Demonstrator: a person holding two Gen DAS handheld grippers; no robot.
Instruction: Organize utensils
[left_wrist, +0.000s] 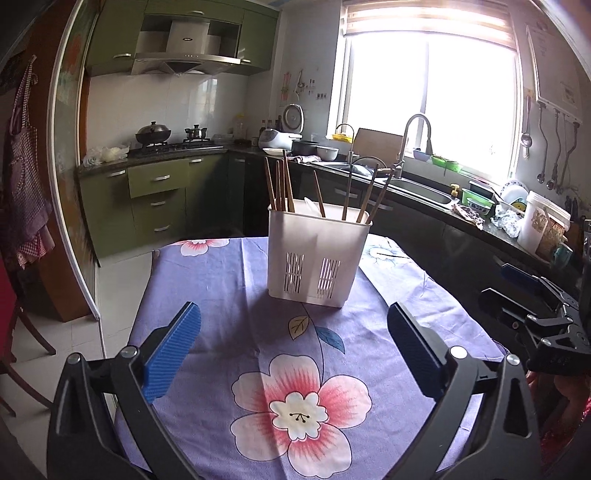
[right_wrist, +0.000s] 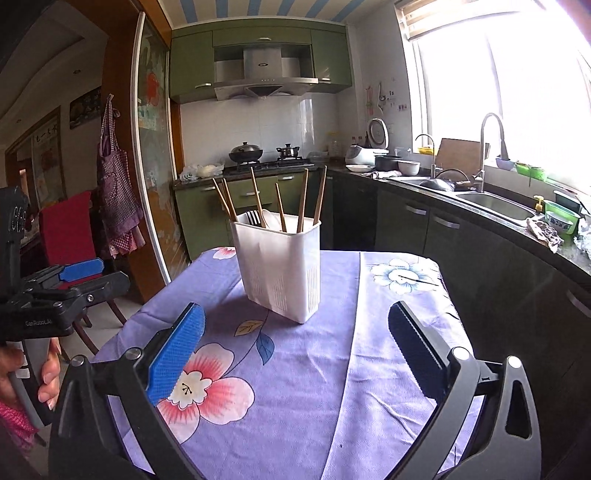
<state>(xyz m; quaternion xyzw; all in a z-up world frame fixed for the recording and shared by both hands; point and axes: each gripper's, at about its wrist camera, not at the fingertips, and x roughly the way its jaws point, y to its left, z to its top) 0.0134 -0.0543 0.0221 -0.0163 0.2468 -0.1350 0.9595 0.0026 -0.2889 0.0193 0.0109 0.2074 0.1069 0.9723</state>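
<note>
A: On the table (left_wrist: 229, 295), largest first?

B: Item one, purple floral tablecloth (right_wrist: 295, 369), covering the whole top. Item two, white slotted utensil holder (left_wrist: 317, 254), upright, at twelve o'clock from the left gripper (left_wrist: 293, 350) and about eleven o'clock from the right gripper (right_wrist: 295, 350).

A: Contents?

B: Wooden chopsticks (left_wrist: 282, 184), several, standing on end and leaning apart; some white utensil (right_wrist: 271, 218) and a dark striped handle (right_wrist: 253, 218) low inside, too hidden to name. Dark-handled sticks (left_wrist: 373, 192) at the holder's right end in the left view.

A: Tongs?

B: Both pairs spread wide, blue pads (left_wrist: 173, 354) well apart, nothing between them, both clear of the holder.

A: Anything else?

B: A hand (right_wrist: 48, 376) at nine o'clock in the right view, wrapped round the left gripper's handle.
</note>
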